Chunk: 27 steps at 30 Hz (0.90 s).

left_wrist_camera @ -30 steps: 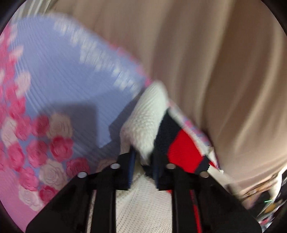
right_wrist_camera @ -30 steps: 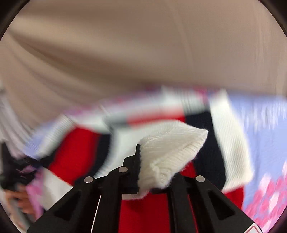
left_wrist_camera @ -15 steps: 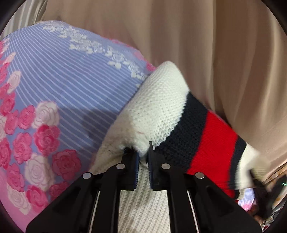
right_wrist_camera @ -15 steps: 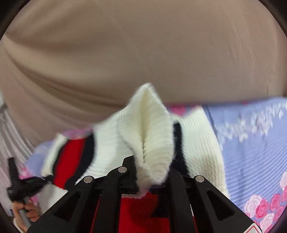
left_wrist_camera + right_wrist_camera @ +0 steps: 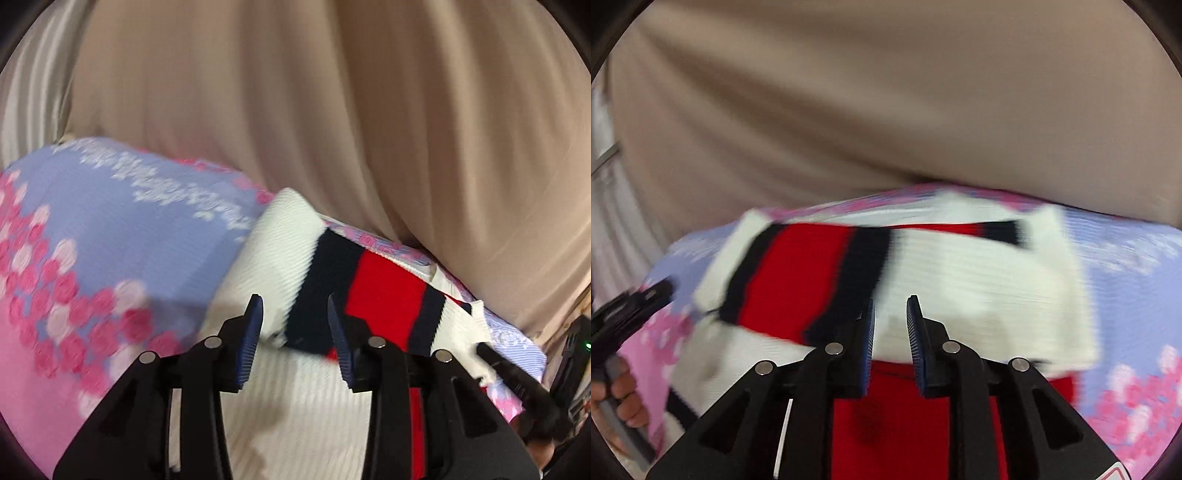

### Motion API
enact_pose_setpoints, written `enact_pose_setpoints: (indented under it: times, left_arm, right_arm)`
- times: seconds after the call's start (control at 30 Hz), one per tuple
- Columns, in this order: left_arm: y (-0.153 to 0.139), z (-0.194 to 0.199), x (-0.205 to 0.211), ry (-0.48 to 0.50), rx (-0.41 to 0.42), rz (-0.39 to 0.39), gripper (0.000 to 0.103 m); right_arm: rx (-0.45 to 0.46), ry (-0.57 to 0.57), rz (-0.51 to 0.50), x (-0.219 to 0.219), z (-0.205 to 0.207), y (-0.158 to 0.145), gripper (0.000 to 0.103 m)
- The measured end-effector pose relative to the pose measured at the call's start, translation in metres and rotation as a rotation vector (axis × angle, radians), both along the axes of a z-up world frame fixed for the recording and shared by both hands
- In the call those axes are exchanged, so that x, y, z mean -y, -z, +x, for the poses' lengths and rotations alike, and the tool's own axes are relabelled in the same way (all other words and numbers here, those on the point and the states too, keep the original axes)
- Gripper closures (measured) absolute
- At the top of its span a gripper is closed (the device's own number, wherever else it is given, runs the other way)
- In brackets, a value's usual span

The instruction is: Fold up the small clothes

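Observation:
A small knitted sweater (image 5: 295, 251), white with navy and red stripes, lies folded over on a floral bedsheet (image 5: 110, 229). It also shows in the right wrist view (image 5: 979, 266), with the red and navy band on its left half. My left gripper (image 5: 295, 314) is open and empty, its jaws apart just above the folded edge. My right gripper (image 5: 891, 314) is open and empty, with its jaws slightly apart over the white knit. The other gripper (image 5: 631, 306) and the hand holding it show at the far left of the right wrist view.
A beige curtain (image 5: 332, 110) hangs close behind the bed and fills the upper half of both views. The sheet (image 5: 1137, 295), lilac with pink roses, spreads to the sides of the sweater. Dark clutter (image 5: 576, 343) sits at the far right edge.
Both grippers have opened and let go of the sweater's white edge. The lifted part has dropped flat onto the rest of the sweater. Both grippers have drawn back a little.

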<state>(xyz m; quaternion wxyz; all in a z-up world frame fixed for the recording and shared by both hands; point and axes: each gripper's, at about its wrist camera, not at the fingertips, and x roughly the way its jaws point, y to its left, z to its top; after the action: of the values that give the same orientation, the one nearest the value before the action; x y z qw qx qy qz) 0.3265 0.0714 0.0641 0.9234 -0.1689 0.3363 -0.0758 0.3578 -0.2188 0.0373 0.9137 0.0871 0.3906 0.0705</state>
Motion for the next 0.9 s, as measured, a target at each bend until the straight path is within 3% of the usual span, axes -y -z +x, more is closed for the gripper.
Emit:
enact_pose_setpoints:
  times: [0.1, 0.17, 0.2, 0.3, 0.37, 0.47, 0.53, 0.57, 0.63, 0.73, 0.77, 0.83, 0.9]
  left_arm:
    - [0.019, 0.041, 0.033, 0.008, -0.074, 0.080, 0.068]
    - [0.037, 0.060, 0.038, -0.019, -0.135, 0.121, 0.069]
    - [0.048, 0.068, 0.035, -0.023, -0.164, 0.128, 0.070]
    - [0.058, 0.066, 0.009, 0.026, -0.131, 0.052, 0.079]
    - [0.059, 0.056, -0.006, 0.035, -0.119, 0.075, 0.096]
    - [0.065, 0.049, -0.024, 0.069, -0.107, 0.047, 0.099]
    - [0.064, 0.047, -0.025, 0.069, -0.110, 0.039, 0.099]
    - [0.062, 0.045, -0.023, 0.059, -0.110, 0.042, 0.099]
    - [0.057, 0.042, -0.018, 0.048, -0.112, 0.036, 0.089]
    - [0.057, 0.042, -0.010, 0.030, -0.126, 0.054, 0.083]
    - [0.057, 0.042, -0.007, 0.025, -0.132, 0.060, 0.083]
    - [0.056, 0.042, -0.009, 0.016, -0.140, 0.054, 0.083]
    - [0.048, 0.034, -0.013, 0.016, -0.143, 0.059, 0.083]
  right_arm:
    - [-0.039, -0.064, -0.044, -0.047, 0.039, 0.029, 0.083]
    - [-0.054, -0.052, -0.088, -0.050, 0.052, 0.046, 0.086]
    - [-0.060, -0.040, -0.103, -0.041, 0.059, 0.052, 0.096]
    - [-0.047, 0.049, -0.099, 0.020, 0.049, 0.056, 0.098]
    - [-0.047, 0.142, -0.099, 0.077, 0.028, 0.056, 0.101]
    - [-0.053, 0.283, -0.056, 0.138, 0.001, 0.052, 0.103]
    - [-0.034, 0.353, -0.043, 0.155, -0.009, 0.041, 0.085]
    - [-0.023, 0.347, -0.030, 0.158, -0.008, 0.036, 0.081]
    - [-0.013, 0.327, -0.020, 0.151, -0.006, 0.034, 0.061]
    - [-0.063, 0.317, -0.070, 0.148, 0.010, 0.044, 0.056]
    - [-0.092, 0.319, -0.082, 0.146, 0.024, 0.053, 0.056]
    - [-0.076, 0.293, -0.051, 0.139, 0.019, 0.048, 0.095]
    - [0.029, 0.287, -0.013, 0.134, 0.011, 0.020, 0.095]
